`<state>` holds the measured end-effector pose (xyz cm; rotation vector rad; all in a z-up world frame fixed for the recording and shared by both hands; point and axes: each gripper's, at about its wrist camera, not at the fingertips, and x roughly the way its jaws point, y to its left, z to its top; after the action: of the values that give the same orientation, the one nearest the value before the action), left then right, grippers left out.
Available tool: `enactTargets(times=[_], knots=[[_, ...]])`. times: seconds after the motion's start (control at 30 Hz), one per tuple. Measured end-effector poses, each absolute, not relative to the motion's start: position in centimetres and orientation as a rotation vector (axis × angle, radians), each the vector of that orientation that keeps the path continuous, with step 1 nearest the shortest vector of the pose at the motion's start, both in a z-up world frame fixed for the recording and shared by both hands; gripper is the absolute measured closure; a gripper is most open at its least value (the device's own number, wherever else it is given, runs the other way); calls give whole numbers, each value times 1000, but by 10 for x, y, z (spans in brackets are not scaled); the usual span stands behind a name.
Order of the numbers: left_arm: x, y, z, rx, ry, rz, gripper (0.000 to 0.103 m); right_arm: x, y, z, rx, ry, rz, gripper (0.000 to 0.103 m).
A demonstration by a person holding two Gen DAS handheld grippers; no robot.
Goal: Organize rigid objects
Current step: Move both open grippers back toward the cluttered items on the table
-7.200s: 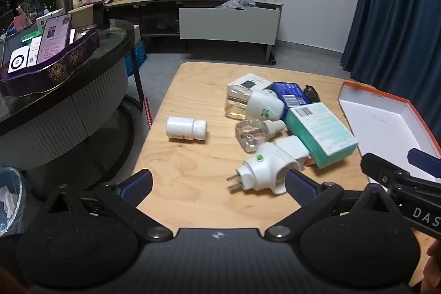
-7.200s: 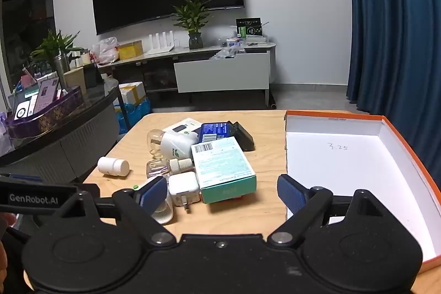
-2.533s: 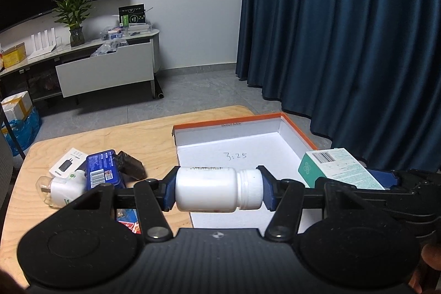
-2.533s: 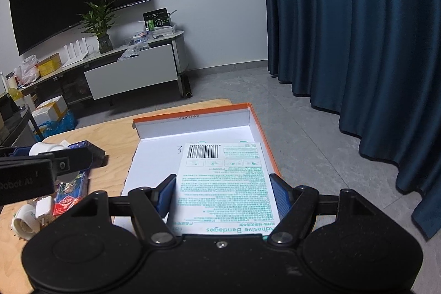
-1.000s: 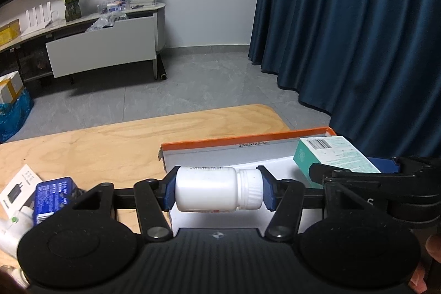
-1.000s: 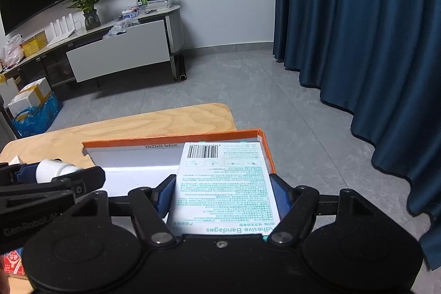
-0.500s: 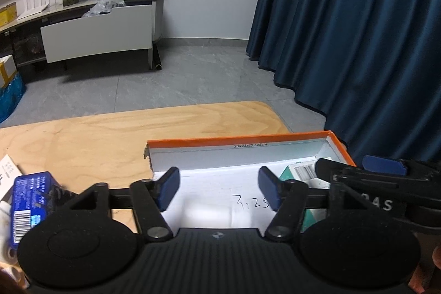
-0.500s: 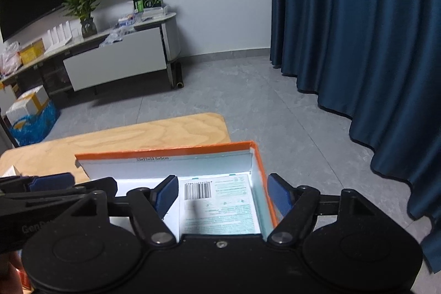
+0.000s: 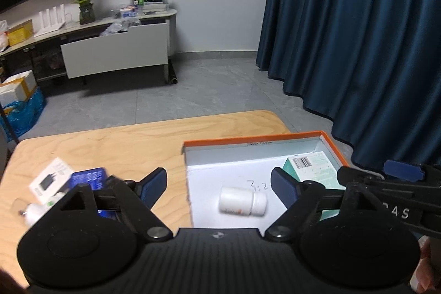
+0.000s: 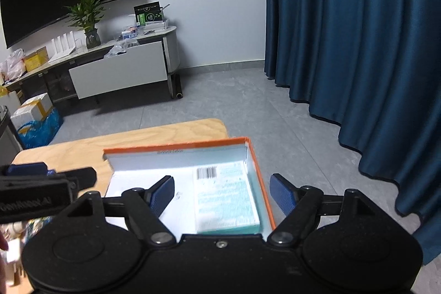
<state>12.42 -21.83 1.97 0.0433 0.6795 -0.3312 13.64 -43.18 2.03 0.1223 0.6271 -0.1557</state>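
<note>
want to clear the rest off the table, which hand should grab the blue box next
Left, probably. The left gripper is opening with nothing between its jaws, and the blue box lies just off its left finger. The right gripper, also opening, hangs over the orange-rimmed box, on the far side.

both grippers opening: bottle (image 9: 242, 203) and carton (image 10: 227, 200) now dropped (in box (image 9: 248, 143)).

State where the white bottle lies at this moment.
In the left wrist view the white bottle lies on its side on the floor of the orange-rimmed box, left of the green carton.
</note>
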Motion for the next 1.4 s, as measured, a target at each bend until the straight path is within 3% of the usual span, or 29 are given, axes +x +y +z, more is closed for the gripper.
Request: enactTargets(times=[0.73, 1.4], knots=[[55, -163, 30, 28, 640, -260, 17, 57, -371, 23, 81, 635, -68, 12], [28, -68, 6, -16, 661, -106, 17, 46, -273, -3, 28, 685, 119, 12]])
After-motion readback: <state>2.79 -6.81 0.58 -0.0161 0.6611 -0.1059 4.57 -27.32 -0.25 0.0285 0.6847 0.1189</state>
